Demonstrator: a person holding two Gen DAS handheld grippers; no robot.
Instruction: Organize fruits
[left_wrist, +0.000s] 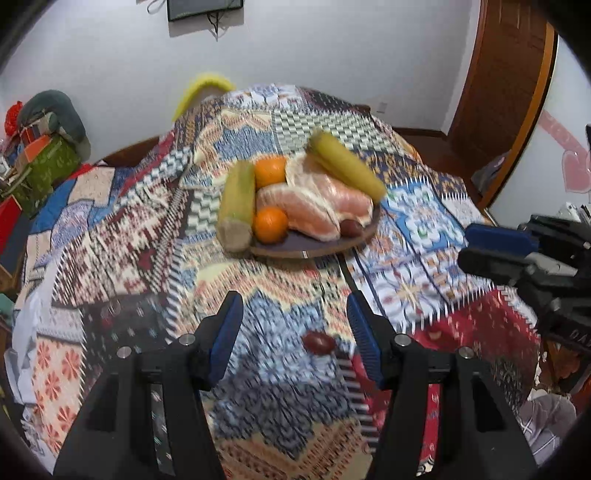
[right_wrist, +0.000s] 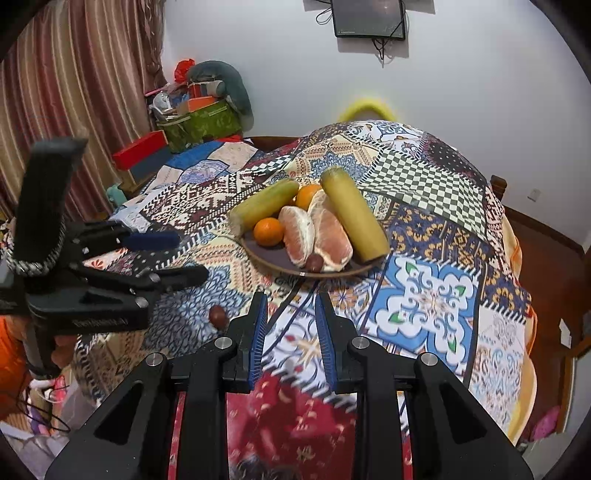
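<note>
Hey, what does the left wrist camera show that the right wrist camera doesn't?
Only the left wrist view shows the wooden door and a pink heart decoration on the wall. Only the right wrist view shows the striped curtain. Both show the plate with two oranges, pomelo pieces and two yellow-green stalks, one small dark fruit off the plate on the patterned cloth, and the wall screen.

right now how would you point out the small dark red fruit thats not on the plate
Find the plate of fruit on the patchwork cloth. Nearer the camera and to its left, a small dark red fruit lies alone on the cloth; its twin sits on the plate.
</note>
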